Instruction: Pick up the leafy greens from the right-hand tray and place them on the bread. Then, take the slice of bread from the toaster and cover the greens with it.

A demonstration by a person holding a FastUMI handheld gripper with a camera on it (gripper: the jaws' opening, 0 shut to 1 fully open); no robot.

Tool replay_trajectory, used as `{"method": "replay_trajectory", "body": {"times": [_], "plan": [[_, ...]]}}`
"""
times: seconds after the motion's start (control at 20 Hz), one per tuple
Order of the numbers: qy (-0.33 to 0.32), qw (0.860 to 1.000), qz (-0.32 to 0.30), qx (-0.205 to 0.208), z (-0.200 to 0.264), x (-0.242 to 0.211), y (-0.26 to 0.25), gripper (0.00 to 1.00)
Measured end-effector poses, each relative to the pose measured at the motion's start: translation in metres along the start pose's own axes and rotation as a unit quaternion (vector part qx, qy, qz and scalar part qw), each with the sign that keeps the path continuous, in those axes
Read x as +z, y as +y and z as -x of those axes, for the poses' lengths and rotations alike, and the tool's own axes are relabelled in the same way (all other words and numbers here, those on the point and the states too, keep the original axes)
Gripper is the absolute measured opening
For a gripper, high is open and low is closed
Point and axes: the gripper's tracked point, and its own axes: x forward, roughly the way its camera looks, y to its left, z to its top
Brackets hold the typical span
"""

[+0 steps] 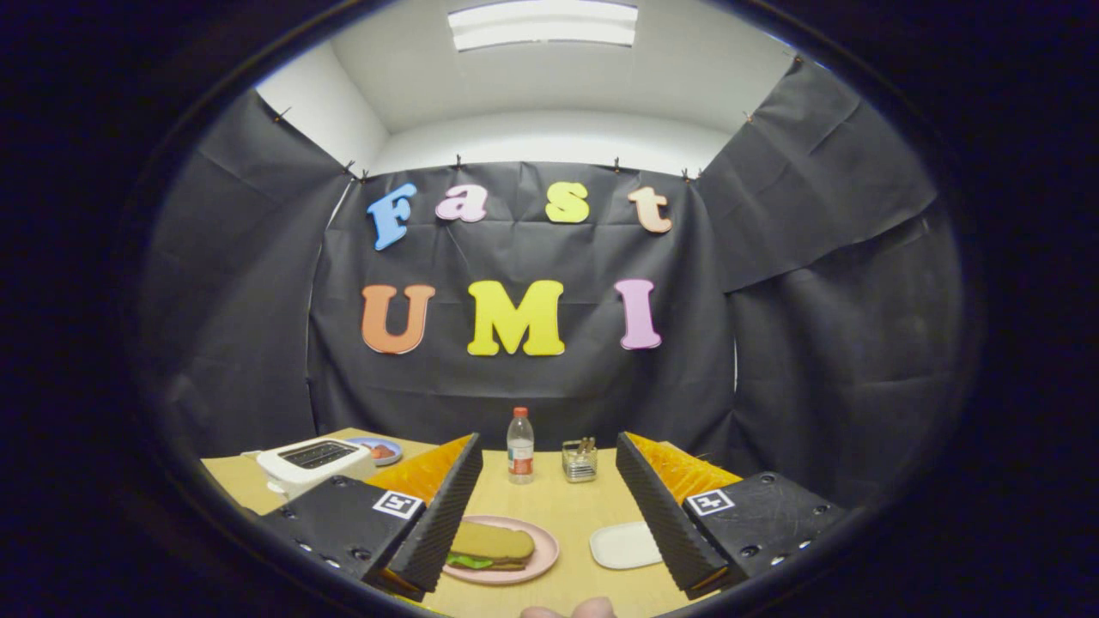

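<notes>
Bread slice (492,542) covers greens (469,561) (edge peeking out) — toaster (313,461) empty.

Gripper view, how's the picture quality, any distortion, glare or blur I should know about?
Gripper view: strong fisheye bending, so the table edge and booth walls curve; the ceiling light is blown out to white; the bottle and the sandwich on the pink plate look reasonably sharp; the open tool holds nothing, and the fingertip at the bottom is soft and blurred.
</notes>
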Motion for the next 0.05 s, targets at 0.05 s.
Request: {"method": "replay_trajectory", "body": {"times": [0.05], "plan": [[-0.001, 1.0, -0.004, -0.004, -0.0014, -0.0003, -0.0018, 0.95]]}}
